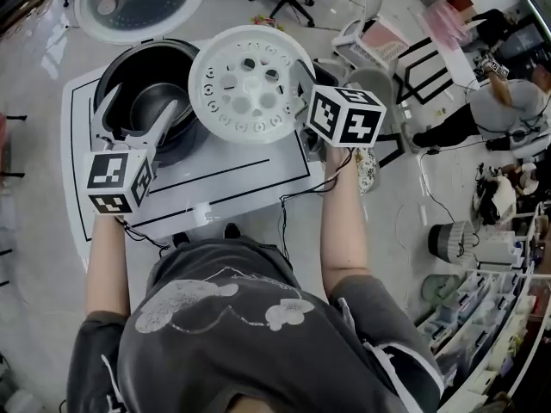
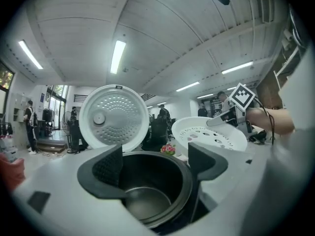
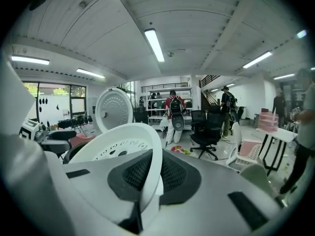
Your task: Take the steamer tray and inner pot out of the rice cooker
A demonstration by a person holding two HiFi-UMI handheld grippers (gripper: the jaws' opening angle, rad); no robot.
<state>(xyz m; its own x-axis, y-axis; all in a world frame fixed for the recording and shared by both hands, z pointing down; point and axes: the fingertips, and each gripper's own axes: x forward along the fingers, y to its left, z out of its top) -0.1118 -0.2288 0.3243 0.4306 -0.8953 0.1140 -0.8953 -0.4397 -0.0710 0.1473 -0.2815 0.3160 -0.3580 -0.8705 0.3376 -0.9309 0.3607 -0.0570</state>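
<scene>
The right gripper [image 1: 303, 84] has its jaws clamped tight on the rim of the round white perforated plastic steamer tray [image 1: 245, 84], and the tray is up in the air, out of the cooker, just off its right side above the white desk [image 1: 232, 188]. Over at the black rice cooker [image 1: 138, 58], the round white lid [image 1: 142, 3] stands open at the back. The dark metal inner pot [image 2: 147, 191] sits down inside the cooker. The left gripper [image 2: 157, 163] is right at the pot's near rim, jaws spread wide and gripping nothing, the pot's mouth showing between them.
</scene>
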